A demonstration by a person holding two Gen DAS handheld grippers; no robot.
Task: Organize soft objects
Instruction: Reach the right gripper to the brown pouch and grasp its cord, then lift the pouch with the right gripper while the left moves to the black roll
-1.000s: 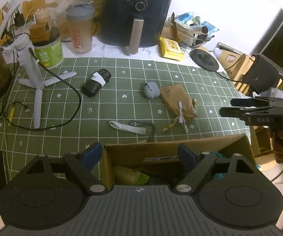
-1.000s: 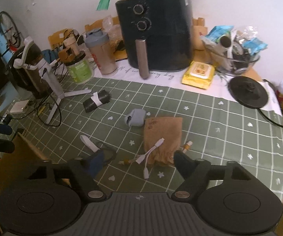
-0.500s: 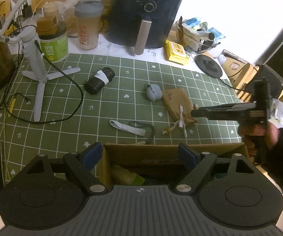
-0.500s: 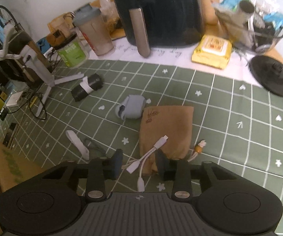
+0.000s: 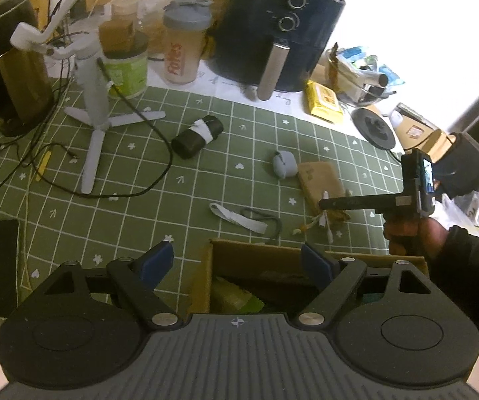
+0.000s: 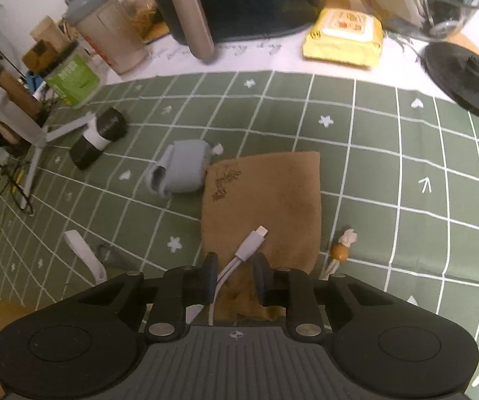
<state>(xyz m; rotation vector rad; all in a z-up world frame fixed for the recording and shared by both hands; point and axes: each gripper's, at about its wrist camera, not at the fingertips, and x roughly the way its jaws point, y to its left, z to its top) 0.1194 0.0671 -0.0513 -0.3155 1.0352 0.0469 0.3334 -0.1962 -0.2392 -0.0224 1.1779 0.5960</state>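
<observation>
A: What is in the cardboard box [image 5: 249, 253]?
B: Something yellow-green; the left claw [image 5: 236, 260] gapes wide above it.
A: The white cable [image 6: 239, 263]?
B: On the brown pouch [image 6: 266, 196], plug pointing away from the box; the right claw [image 6: 234, 275] is narrowing around it.

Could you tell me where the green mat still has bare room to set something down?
One free patch lies between the brown pouch and the black disc, below the yellow pack. Another lies between the tripod and the white strap. It is crowded around the grey case and white cable.
</observation>
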